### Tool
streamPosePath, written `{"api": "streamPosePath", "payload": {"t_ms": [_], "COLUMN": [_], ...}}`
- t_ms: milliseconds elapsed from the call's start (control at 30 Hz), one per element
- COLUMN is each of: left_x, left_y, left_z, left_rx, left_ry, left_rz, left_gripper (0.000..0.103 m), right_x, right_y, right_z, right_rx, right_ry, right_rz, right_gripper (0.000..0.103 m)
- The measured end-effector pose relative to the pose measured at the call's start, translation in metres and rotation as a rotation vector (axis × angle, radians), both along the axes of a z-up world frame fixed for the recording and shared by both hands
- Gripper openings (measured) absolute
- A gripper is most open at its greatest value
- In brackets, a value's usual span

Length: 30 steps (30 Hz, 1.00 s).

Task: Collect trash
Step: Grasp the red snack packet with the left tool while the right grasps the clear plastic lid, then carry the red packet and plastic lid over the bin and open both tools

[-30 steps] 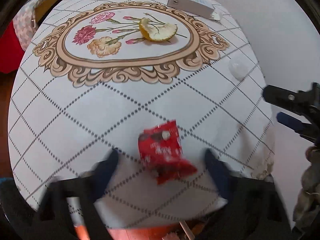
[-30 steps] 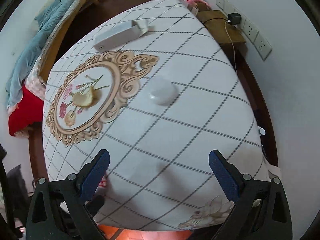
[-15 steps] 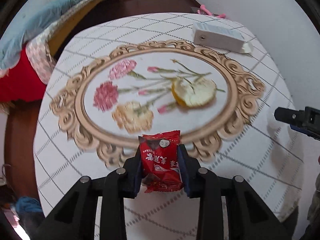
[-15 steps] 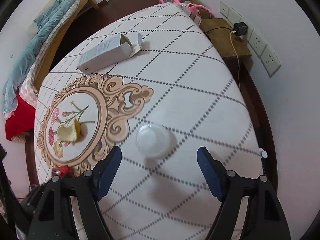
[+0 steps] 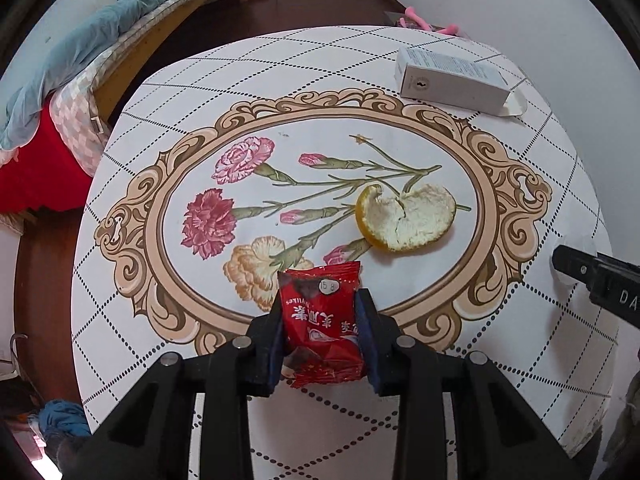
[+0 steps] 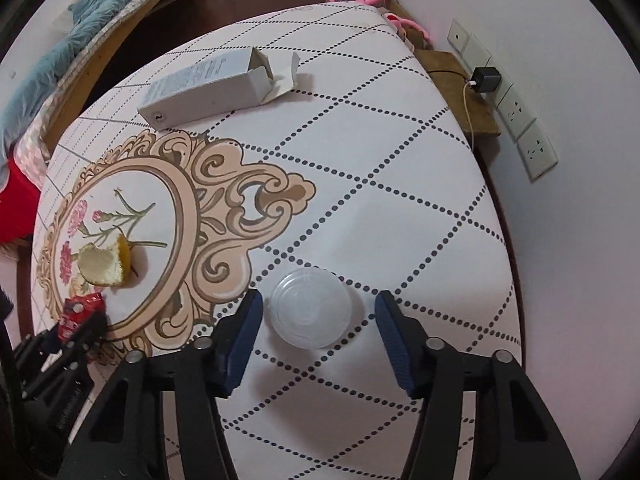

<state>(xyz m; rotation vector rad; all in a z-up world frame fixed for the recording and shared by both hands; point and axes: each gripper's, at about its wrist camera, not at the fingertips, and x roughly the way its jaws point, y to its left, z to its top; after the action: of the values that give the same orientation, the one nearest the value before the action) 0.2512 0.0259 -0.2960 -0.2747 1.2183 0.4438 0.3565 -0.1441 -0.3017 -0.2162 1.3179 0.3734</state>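
The left gripper (image 5: 322,338) is clamping a red snack wrapper (image 5: 322,328) between its blue pads, holding it above the near edge of the ornate oval frame printed on the tablecloth (image 5: 168,92), with the wrapper's top end sticking up past the fingertips. Just beyond it, inside the oval among the printed carnations, an orange peel (image 5: 408,216) is lying with its white pith facing up. A long grey-white cardboard box (image 5: 448,80) is lying on its side at the far right of the table, its end flap hanging open. The right gripper (image 6: 318,340) is pointing steeply down over the dotted-diamond part of the cloth, and its jaws are closing around a clear plastic lid (image 6: 311,313) that is lying flat on the cloth between them; a gap is showing on each side of the lid, so the pads are not pressing on it. In the right wrist view the wrapper is showing as a small red patch at the lower left edge, beside the peel, with the box lying farther back and its open end facing right. A bed with a blue blanket (image 5: 80,40) is standing past the table on the left, and wall sockets (image 6: 516,120) with a plugged-in charger are lining the wall on the right.
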Motion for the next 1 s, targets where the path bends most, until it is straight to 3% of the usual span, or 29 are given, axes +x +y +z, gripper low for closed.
{"api": "streamPosePath", "payload": {"t_ms": [167, 600, 767, 1000], "left_x": [-0.001, 0.002, 0.001, -0.005], "left_y": [0.000, 0.002, 0.003, 0.005], "left_z": [0.000, 0.000, 0.001, 0.025], "left_rx": [-0.007, -0.006, -0.009, -0.003], "left_ry": [-0.001, 0.007, 0.006, -0.043], "left_rz": [0.004, 0.004, 0.004, 0.004], "left_gripper": [0.029, 0.029, 0.029, 0.029], "right_x": [-0.005, -0.003, -0.002, -0.015], "right_y": [-0.002, -0.012, -0.020, -0.018], "right_z": [0.002, 0.005, 0.005, 0.023], "right_rx": [-0.022, 0.048, 0.144, 0.182], "right_ry": [-0.029, -0.067, -0.067, -0.110], "right_rz": [0.014, 0.002, 0.001, 0.041], "right_gripper": [0.044, 0.045, 0.044, 0.043]}}
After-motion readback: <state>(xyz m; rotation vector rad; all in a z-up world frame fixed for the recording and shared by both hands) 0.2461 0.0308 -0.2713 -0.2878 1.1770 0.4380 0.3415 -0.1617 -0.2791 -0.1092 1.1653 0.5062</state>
